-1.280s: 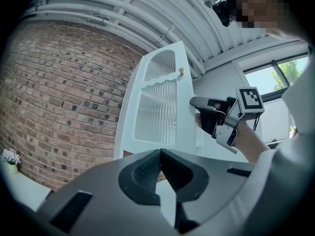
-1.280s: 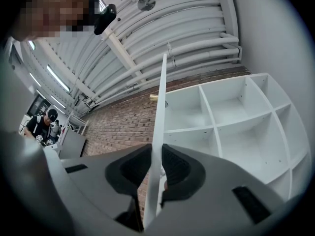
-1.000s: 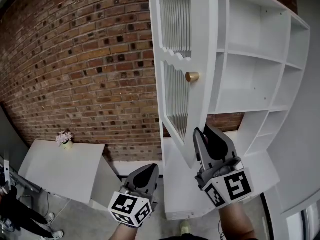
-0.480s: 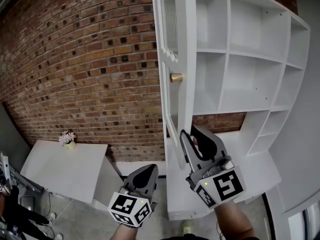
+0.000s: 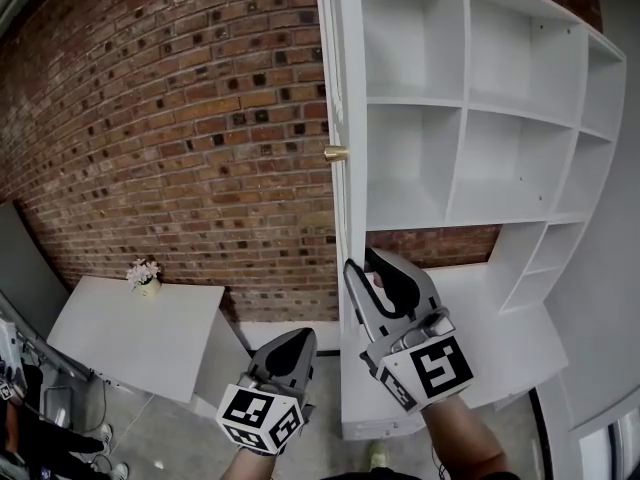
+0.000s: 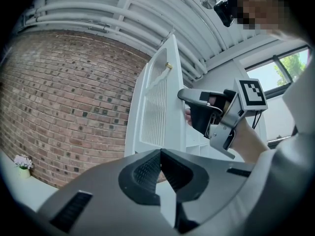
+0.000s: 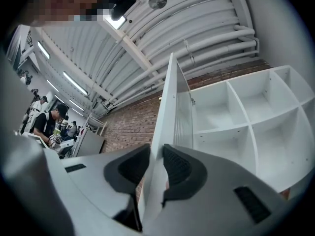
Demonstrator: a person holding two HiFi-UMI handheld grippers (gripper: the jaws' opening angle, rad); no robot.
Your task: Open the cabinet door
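Observation:
The white cabinet door (image 5: 345, 118) with ribbed glass and a brass knob (image 5: 336, 154) stands swung out, edge-on in the head view. My right gripper (image 5: 358, 268) grips the door's lower edge. In the right gripper view the door (image 7: 170, 107) runs up between the pads of that gripper (image 7: 156, 166), which touch both faces while the jaws are opening. My left gripper (image 5: 295, 343) hangs lower left of the door, apart from it, shut with nothing in it. The left gripper view shows its own closed jaws (image 6: 160, 154), the door (image 6: 157, 107) and the right gripper (image 6: 197, 100).
The open cabinet's white shelves (image 5: 470, 108) are bare. A brick wall (image 5: 180, 138) runs behind. A white table (image 5: 130, 338) at lower left carries a small flower pot (image 5: 147, 273). A grey panel (image 5: 20, 258) leans at the far left.
The door has swung further open to the left, from showing its glass face to edge-on. My right gripper has moved left with it. The left gripper has hardly moved.

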